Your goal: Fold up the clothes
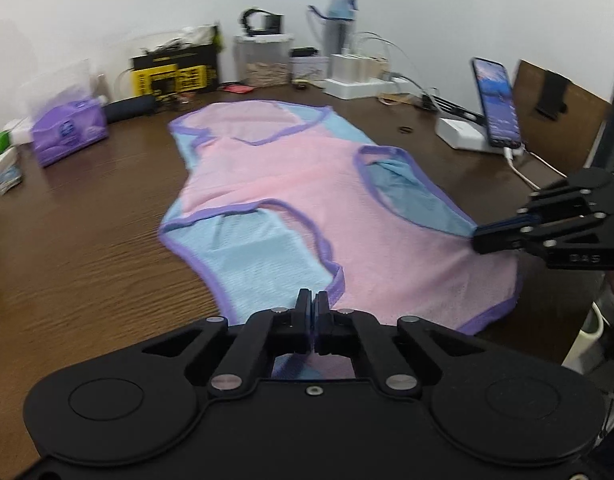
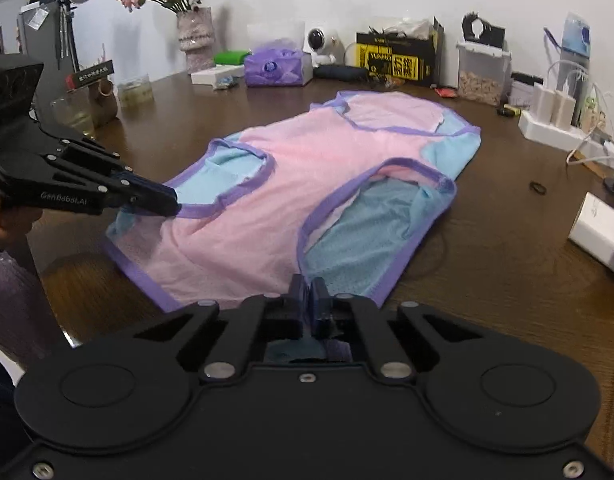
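Both grippers pinch the vest's near hem. Left gripper (image 1: 312, 300), at 6 o'clock in its own view, has its jaws closed on the vest (image 1: 307, 184) where blue mesh meets pink; the vest lies flat on the table (image 1: 87, 240), stretching toward 12 o'clock. Right gripper (image 1: 477, 240), at 3 o'clock, is clamped on the hem's other corner. "GenRobot.AI" is printed on the left gripper's side in the right wrist view. A yellow box (image 2: 399, 60) at 1 o'clock carries blurred, unreadable lettering.
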`<action>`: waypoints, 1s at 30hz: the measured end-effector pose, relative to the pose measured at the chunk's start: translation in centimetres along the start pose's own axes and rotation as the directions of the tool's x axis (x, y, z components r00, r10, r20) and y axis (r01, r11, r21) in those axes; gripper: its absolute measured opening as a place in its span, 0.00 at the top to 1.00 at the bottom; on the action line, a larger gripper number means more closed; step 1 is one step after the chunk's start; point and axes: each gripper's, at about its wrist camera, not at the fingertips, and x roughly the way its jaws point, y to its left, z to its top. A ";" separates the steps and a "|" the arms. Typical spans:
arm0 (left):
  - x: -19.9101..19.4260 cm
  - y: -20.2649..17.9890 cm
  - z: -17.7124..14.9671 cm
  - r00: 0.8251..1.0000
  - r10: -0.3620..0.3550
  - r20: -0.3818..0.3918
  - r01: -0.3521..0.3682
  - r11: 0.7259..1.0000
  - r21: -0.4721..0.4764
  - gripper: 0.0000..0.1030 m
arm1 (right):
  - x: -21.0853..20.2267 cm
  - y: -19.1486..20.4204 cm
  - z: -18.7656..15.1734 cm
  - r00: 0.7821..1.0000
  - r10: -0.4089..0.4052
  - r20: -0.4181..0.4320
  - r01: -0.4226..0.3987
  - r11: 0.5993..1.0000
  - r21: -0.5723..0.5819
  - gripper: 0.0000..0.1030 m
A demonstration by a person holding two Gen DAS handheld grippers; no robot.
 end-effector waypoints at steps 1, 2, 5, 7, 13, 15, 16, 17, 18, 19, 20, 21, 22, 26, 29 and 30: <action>-0.3 0.1 -0.3 1.000 -0.001 -0.008 0.001 1.000 -0.004 0.99 | -0.6 0.1 0.0 1.000 0.003 0.010 -0.003 1.000 -0.002 0.95; -0.7 -0.1 -0.7 1.000 -0.004 -0.017 0.004 1.000 0.004 0.99 | -1.3 0.3 0.1 1.000 0.009 0.016 -0.008 1.000 -0.006 0.95; -1.3 -1.2 -2.0 0.999 -0.013 -0.051 0.015 1.000 0.028 0.99 | -2.1 1.1 -0.4 0.998 0.051 -0.029 -0.052 0.998 -0.032 0.95; -2.0 -1.6 -2.3 0.998 -0.023 -0.057 0.025 0.999 0.024 0.98 | -2.6 1.2 -0.8 0.997 0.059 -0.042 -0.061 0.997 -0.041 0.93; -4.4 1.7 2.1 0.998 -0.030 0.056 0.031 0.999 -0.020 0.90 | -4.6 0.4 0.2 1.000 0.027 0.007 -0.026 0.999 -0.042 0.69; -2.9 3.2 5.0 0.993 0.068 0.091 -0.067 0.998 -0.021 0.70 | -4.4 -0.9 2.2 0.999 -0.021 0.049 0.023 0.999 -0.031 0.64; -1.7 3.9 6.6 0.988 0.116 0.105 -0.115 0.993 -0.019 0.59 | -4.1 -1.6 3.2 0.996 -0.050 0.070 0.052 0.998 -0.024 0.63; -0.3 4.2 8.2 0.983 0.146 0.109 -0.144 0.989 -0.024 0.54 | -3.5 -2.4 4.2 0.993 -0.077 0.085 0.079 0.997 -0.019 0.61; 1.2 4.2 9.5 0.982 0.157 0.104 -0.154 0.987 -0.034 0.54 | -2.5 -3.2 5.2 0.990 -0.103 0.095 0.105 0.994 -0.016 0.60; 4.0 5.3 12.1 0.979 0.182 0.087 -0.177 0.982 -0.060 0.54 | -1.6 -4.0 6.1 0.986 -0.129 0.104 0.130 0.991 -0.012 0.60; 6.1 6.5 13.8 0.979 0.191 0.065 -0.186 0.980 -0.069 0.54 | -0.6 -4.9 7.1 0.982 -0.154 0.113 0.156 0.988 -0.008 0.60; 8.4 7.6 15.3 0.979 0.199 0.039 -0.195 0.977 -0.083 0.54 | 0.5 -5.9 8.0 0.979 -0.167 0.114 0.168 0.986 0.001 0.60; 10.6 8.7 16.7 0.979 0.203 0.011 -0.201 0.975 -0.097 0.54 | 1.8 -7.0 8.6 0.981 -0.163 0.103 0.162 0.987 0.018 0.60; 16.4 11.3 19.4 0.995 0.041 -0.086 -0.053 0.989 -0.141 0.54 | 6.0 -8.4 9.4 0.992 -0.114 0.045 0.111 0.992 0.058 0.60; 18.7 11.7 20.1 0.990 0.048 -0.133 -0.062 0.993 -0.099 0.56 | 8.5 -8.6 9.4 0.997 -0.073 0.001 0.073 0.995 0.074 0.60; 19.2 11.8 20.1 0.986 0.066 -0.150 -0.081 0.992 -0.094 0.60 | 9.2 -8.6 9.3 0.998 -0.063 -0.008 0.063 0.995 0.073 0.60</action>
